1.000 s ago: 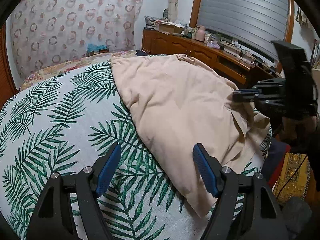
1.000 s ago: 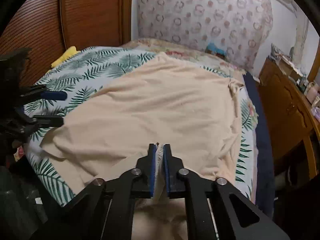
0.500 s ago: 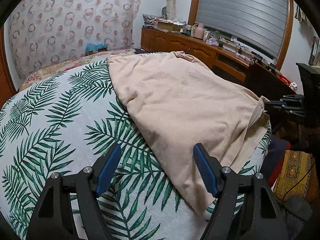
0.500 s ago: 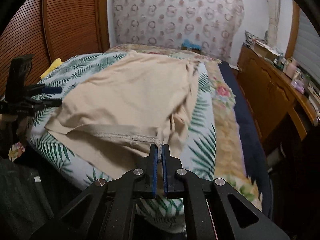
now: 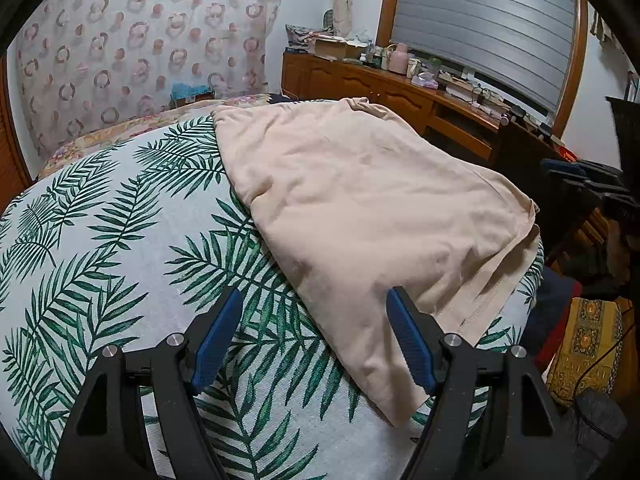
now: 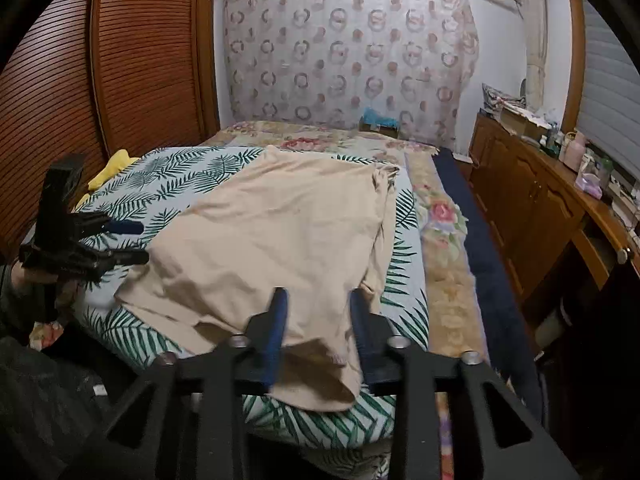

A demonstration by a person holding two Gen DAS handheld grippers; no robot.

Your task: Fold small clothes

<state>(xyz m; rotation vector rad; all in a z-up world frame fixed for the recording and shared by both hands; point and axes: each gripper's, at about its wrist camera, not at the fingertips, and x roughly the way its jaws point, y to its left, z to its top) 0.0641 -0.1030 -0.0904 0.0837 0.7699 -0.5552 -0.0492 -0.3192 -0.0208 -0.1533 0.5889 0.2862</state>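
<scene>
A beige garment (image 5: 360, 208) lies spread on the palm-leaf bedsheet (image 5: 120, 240); it also shows in the right wrist view (image 6: 272, 240). My left gripper (image 5: 312, 336) is open and empty, low over the sheet at the garment's near edge. It also shows at the left of the right wrist view (image 6: 132, 240). My right gripper (image 6: 320, 332) is open, its fingers either side of the garment's near hem, which lies loose on the bed. It shows at the far right of the left wrist view (image 5: 580, 180).
A wooden dresser (image 6: 540, 208) with clutter runs along the right side of the bed. A louvred wooden wardrobe (image 6: 100, 80) stands left. A yellow cloth (image 6: 112, 164) lies by the far left bed edge. A floral blanket (image 6: 440, 220) covers the bed's right strip.
My right gripper pulled the garment's hem back toward the bed's near edge, then opened and let it drop. The garment now lies flatter. My left gripper stayed open and almost still.
</scene>
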